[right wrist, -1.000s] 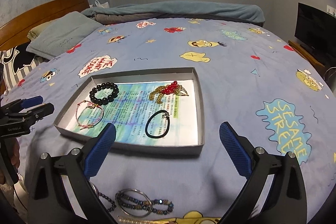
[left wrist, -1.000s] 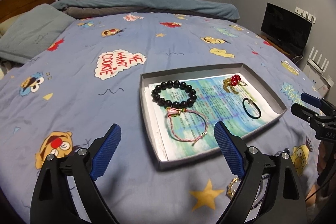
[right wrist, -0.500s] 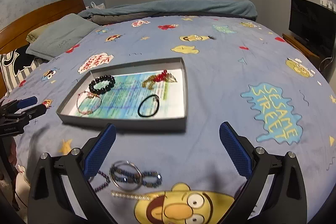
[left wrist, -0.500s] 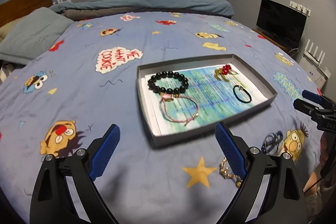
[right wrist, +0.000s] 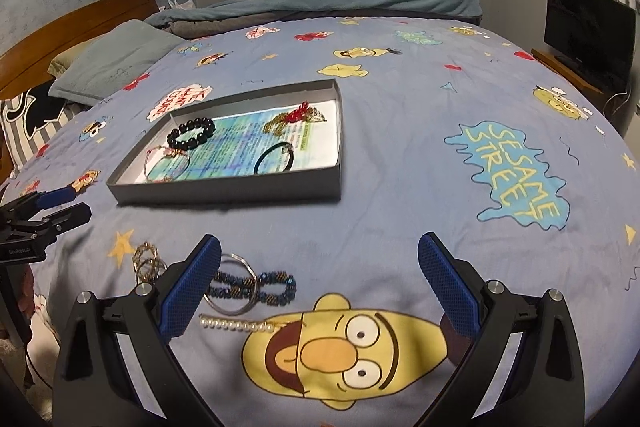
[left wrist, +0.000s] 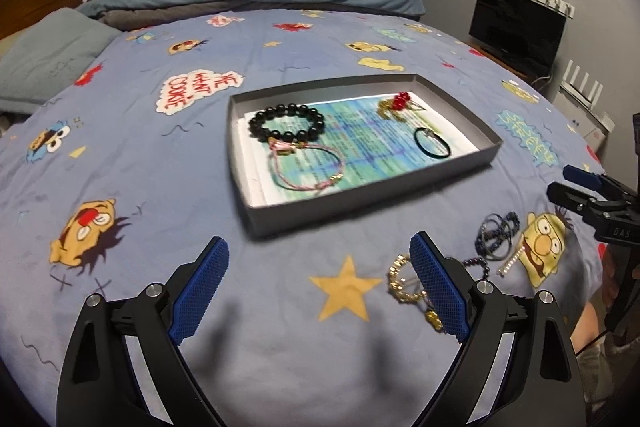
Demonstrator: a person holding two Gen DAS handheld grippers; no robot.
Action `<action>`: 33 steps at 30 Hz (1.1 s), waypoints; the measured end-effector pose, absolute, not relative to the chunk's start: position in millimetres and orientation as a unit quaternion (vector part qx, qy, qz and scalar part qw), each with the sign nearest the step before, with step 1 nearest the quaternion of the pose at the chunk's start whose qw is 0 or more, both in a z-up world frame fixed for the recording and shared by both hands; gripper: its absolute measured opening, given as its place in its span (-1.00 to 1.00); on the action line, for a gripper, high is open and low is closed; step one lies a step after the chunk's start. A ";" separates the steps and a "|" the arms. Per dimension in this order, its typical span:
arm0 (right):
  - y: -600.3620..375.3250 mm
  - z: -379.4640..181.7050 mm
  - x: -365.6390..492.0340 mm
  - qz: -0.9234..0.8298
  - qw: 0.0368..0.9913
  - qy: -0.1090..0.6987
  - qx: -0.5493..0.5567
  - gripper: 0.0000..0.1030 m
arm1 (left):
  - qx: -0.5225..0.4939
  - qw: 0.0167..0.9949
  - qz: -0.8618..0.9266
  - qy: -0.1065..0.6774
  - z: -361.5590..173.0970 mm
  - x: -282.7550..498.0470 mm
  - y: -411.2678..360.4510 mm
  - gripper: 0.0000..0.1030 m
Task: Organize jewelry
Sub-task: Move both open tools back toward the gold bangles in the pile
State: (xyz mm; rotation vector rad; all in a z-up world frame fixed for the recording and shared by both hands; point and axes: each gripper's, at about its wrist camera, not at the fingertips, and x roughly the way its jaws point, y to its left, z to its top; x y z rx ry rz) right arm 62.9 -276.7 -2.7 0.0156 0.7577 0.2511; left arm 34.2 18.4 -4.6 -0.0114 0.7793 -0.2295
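A grey tray [left wrist: 360,205] [right wrist: 224,191] on the bed holds a black bead bracelet [left wrist: 286,122] [right wrist: 191,134], a pink cord bracelet [left wrist: 306,169], a red-and-gold piece [left wrist: 398,103] [right wrist: 294,117] and a black hair tie [left wrist: 432,143] [right wrist: 274,159]. Loose on the sheet in front of it lie a gold chain [left wrist: 404,283] [right wrist: 147,261], dark beaded bracelets with a metal ring [left wrist: 496,235] [right wrist: 248,283] and a pearl strand [right wrist: 236,325]. My left gripper [left wrist: 320,291] is open and empty, just left of the chain. My right gripper [right wrist: 320,291] is open and empty above the pearl strand.
The blue cartoon-print sheet [right wrist: 400,155] covers the bed. A grey pillow [left wrist: 44,55] and wooden headboard [right wrist: 80,19] are at the left. A black TV [right wrist: 588,27] stands at the right. The right gripper also shows at the right edge of the left wrist view [left wrist: 592,199].
Both grippers have pulled back toward me from the tray. The loose jewelry in front of the tray has come into fuller view. Both stay open.
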 end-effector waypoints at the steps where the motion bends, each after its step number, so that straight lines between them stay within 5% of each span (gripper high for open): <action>1: -276.7 -3.7 62.0 0.123 0.921 0.370 0.007 0.89 | -0.006 0.919 -0.116 0.378 -6.1 31.9 16.6 0.78; 28: -267.3 -35.1 33.5 0.134 0.919 0.370 -0.031 0.89 | 0.038 0.915 -0.200 0.349 -40.0 0.7 -48.1 0.74; 33: -271.7 -42.7 27.3 0.146 0.913 0.380 -0.016 0.89 | 0.045 0.911 -0.214 0.350 -46.4 1.0 -54.9 0.42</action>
